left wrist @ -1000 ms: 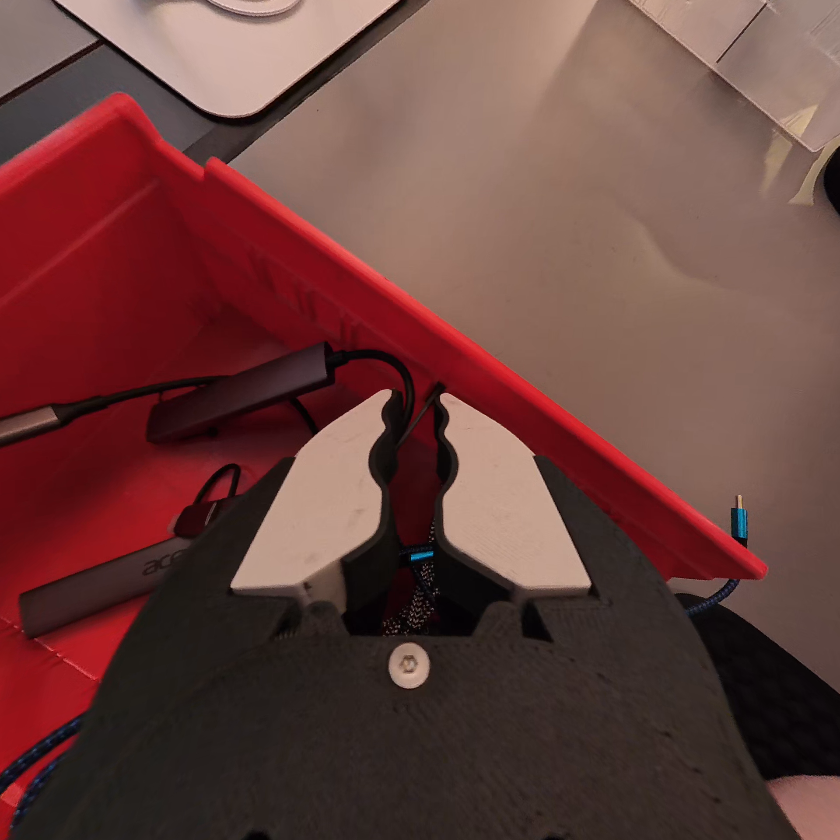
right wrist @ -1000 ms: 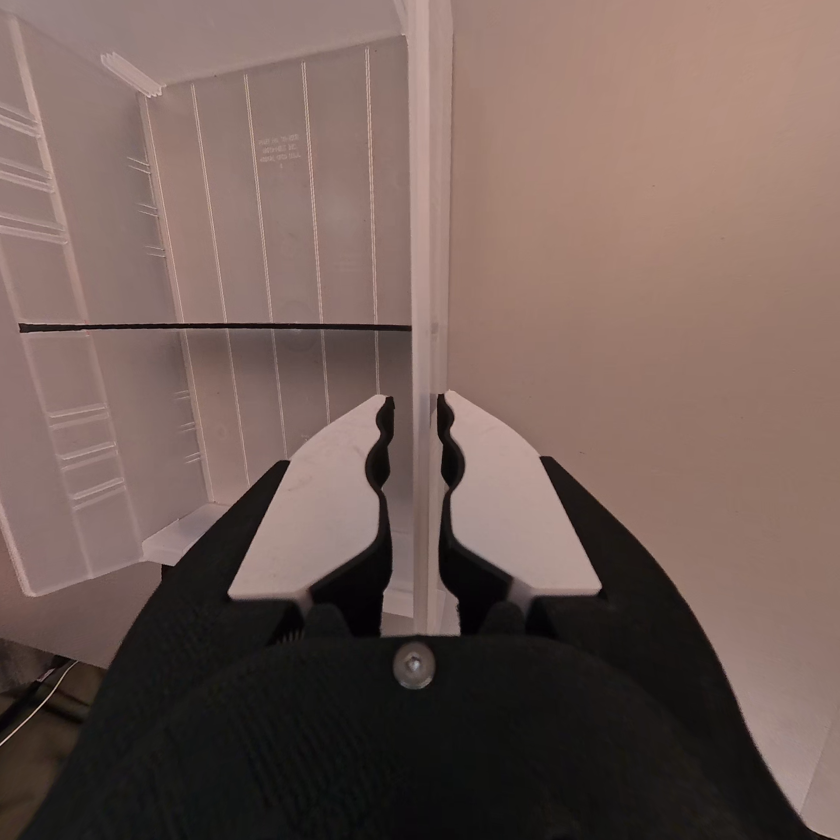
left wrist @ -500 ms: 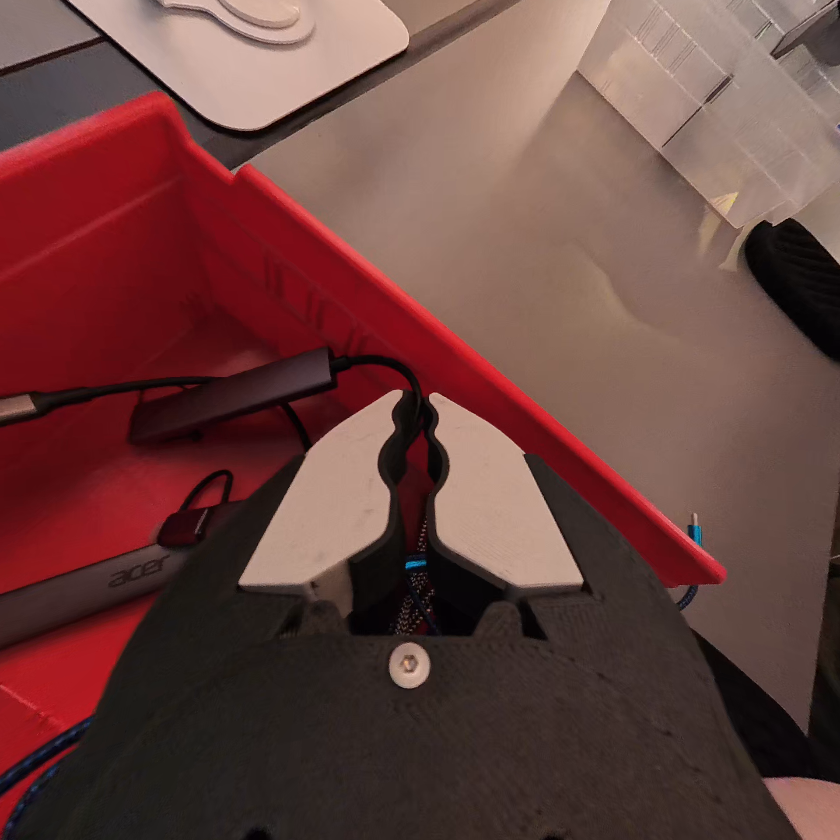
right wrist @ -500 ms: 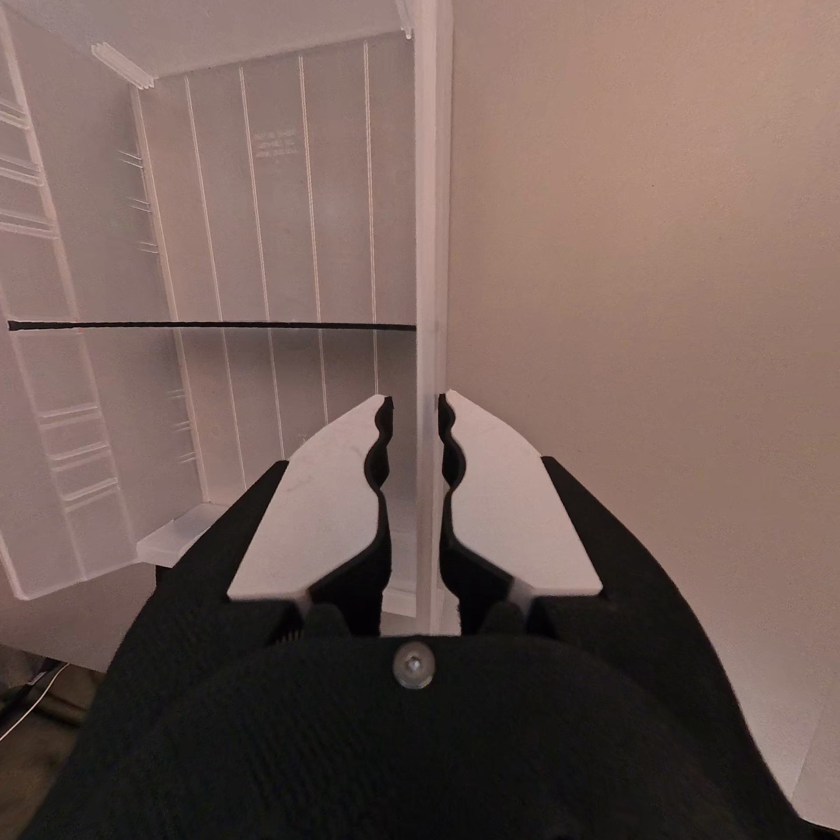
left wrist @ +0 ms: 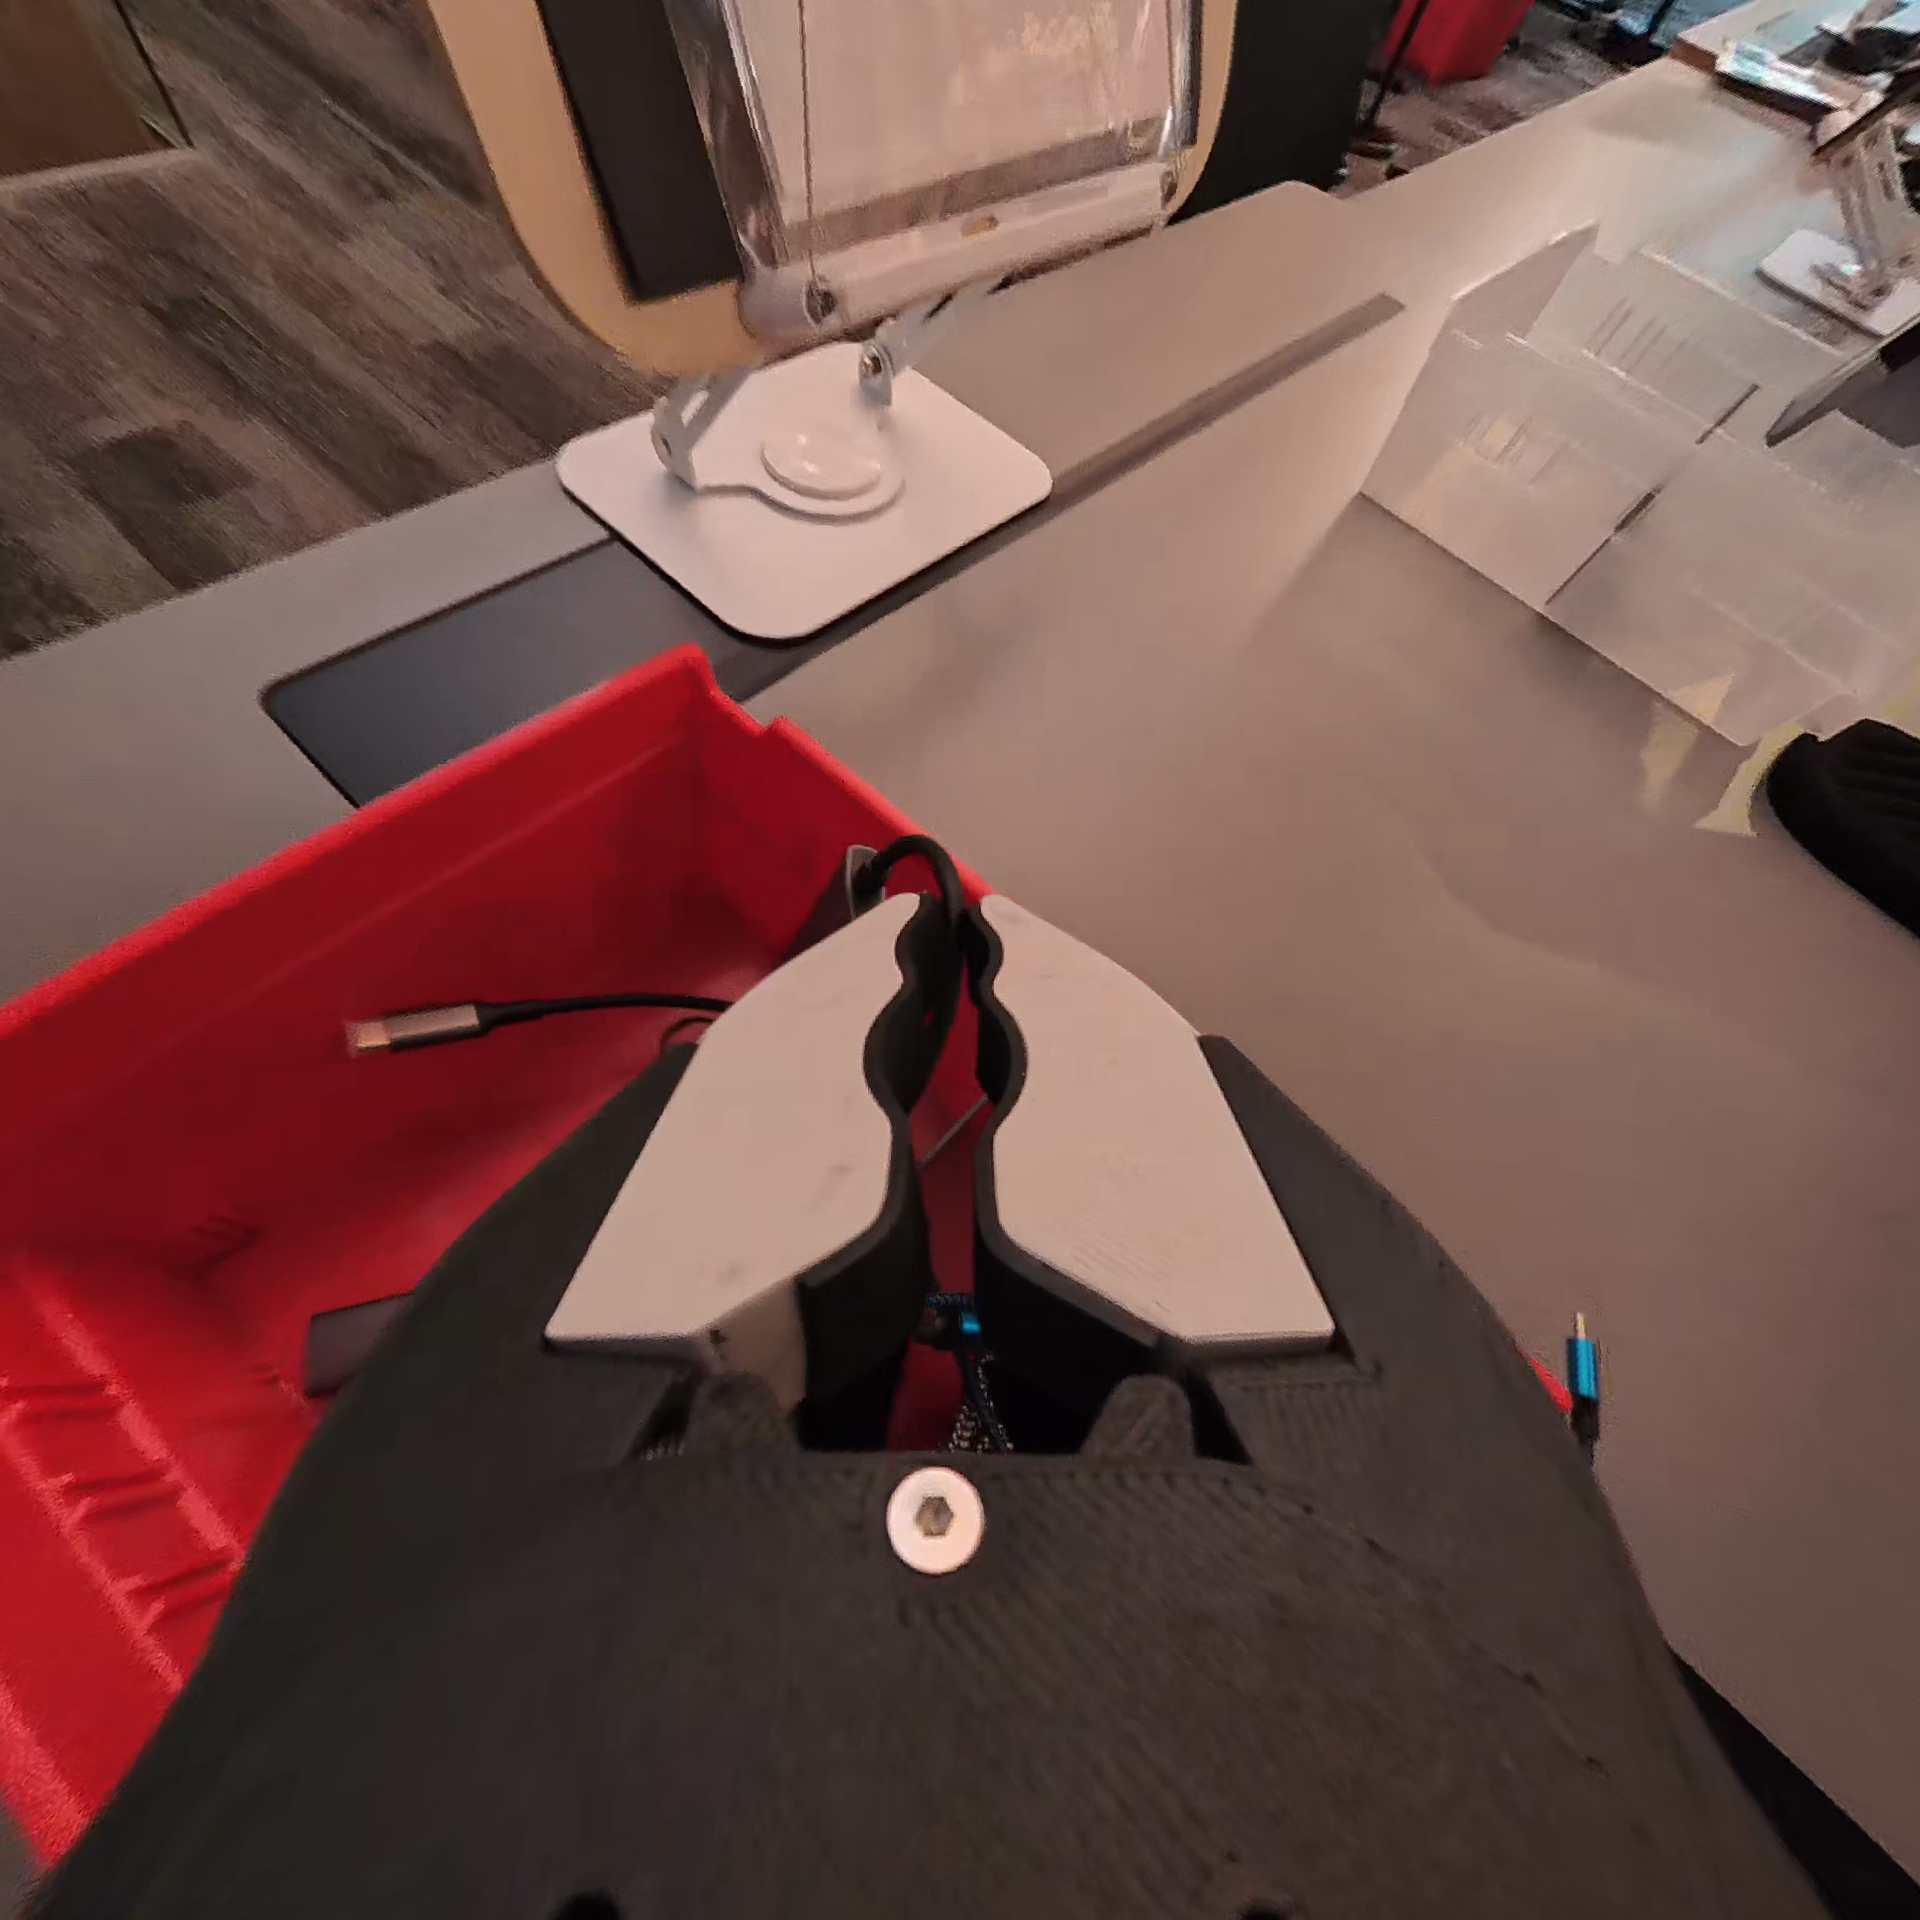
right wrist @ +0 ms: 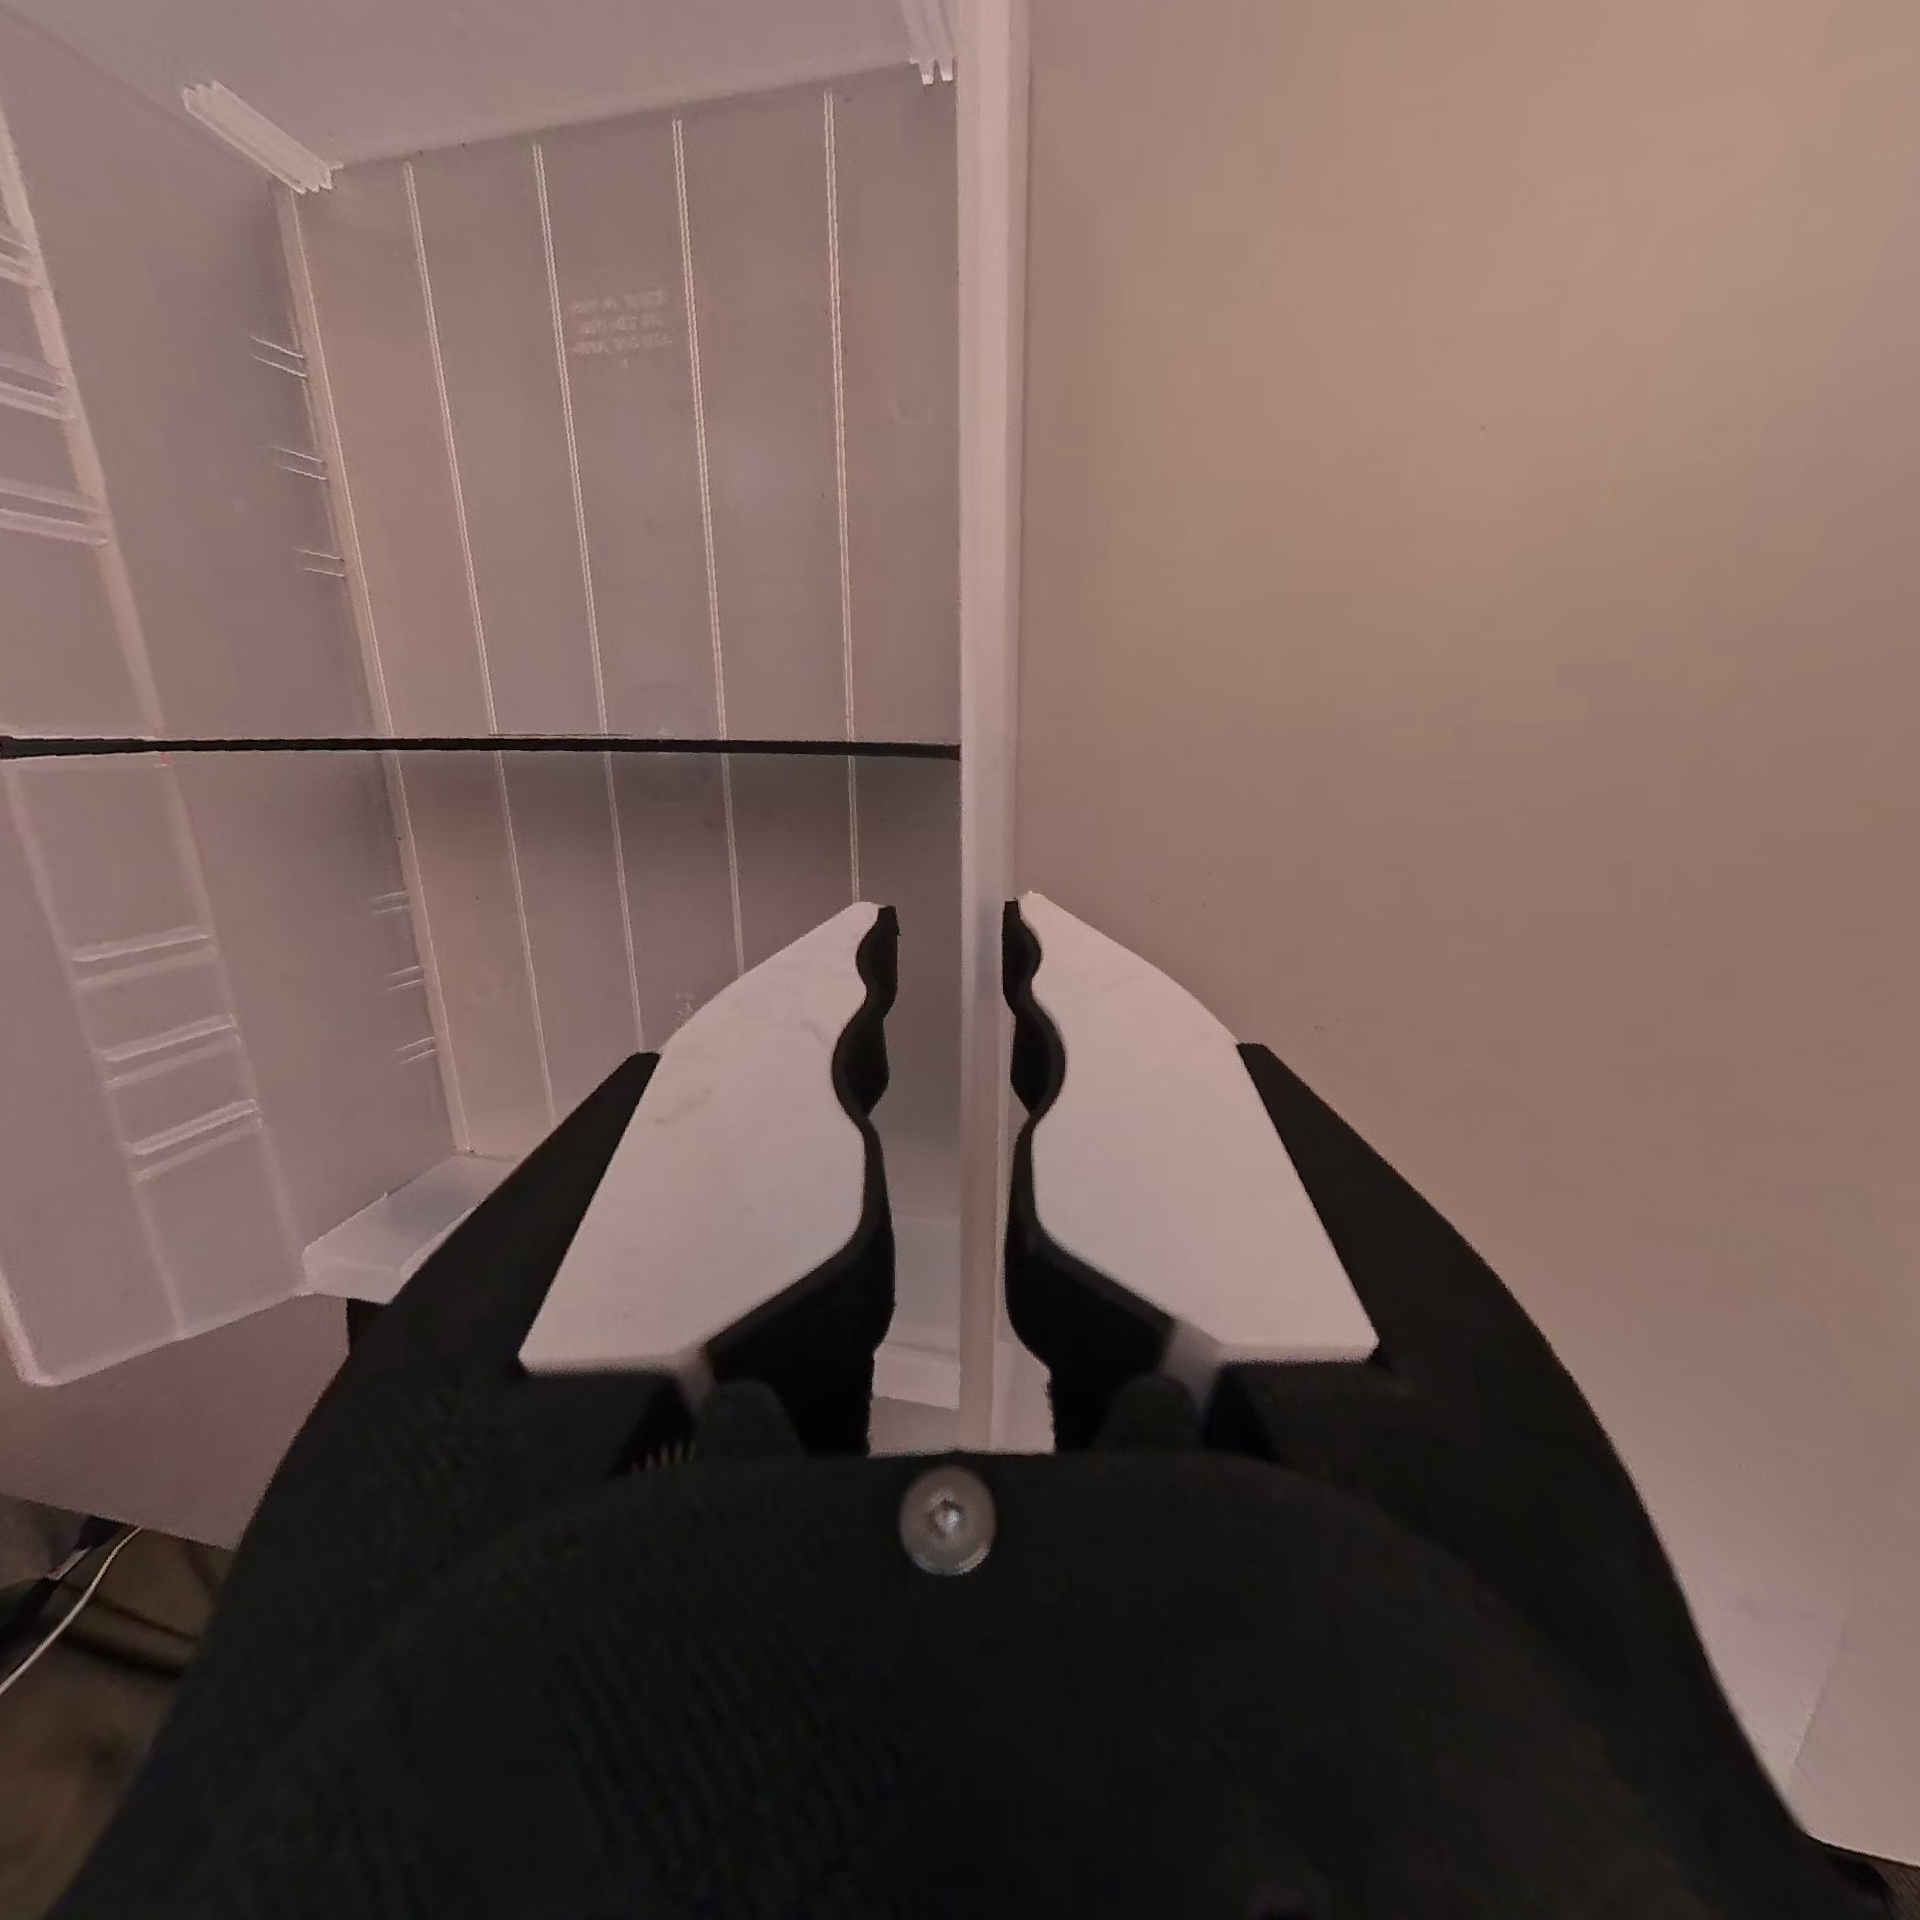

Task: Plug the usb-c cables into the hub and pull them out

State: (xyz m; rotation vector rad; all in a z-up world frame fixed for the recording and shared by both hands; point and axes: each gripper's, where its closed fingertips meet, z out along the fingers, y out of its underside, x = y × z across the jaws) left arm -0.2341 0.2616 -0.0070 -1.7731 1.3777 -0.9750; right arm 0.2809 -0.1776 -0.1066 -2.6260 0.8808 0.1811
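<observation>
The bin (left wrist: 665, 748) sits at the tabletop's (left wrist: 1299, 831) left side, holding a loose cable plug (left wrist: 416, 1032). Behind it, at the far edge, stands a monitor stand base (left wrist: 805, 520). A plastic organizer (left wrist: 1621, 499) occupies the far right. Another cable plug (left wrist: 1581, 1366) lies just right of the bin.

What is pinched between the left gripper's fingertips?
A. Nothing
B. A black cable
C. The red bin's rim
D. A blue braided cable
B: the left gripper is closed on a black cable that loops up from its tips above the red bin.
</observation>
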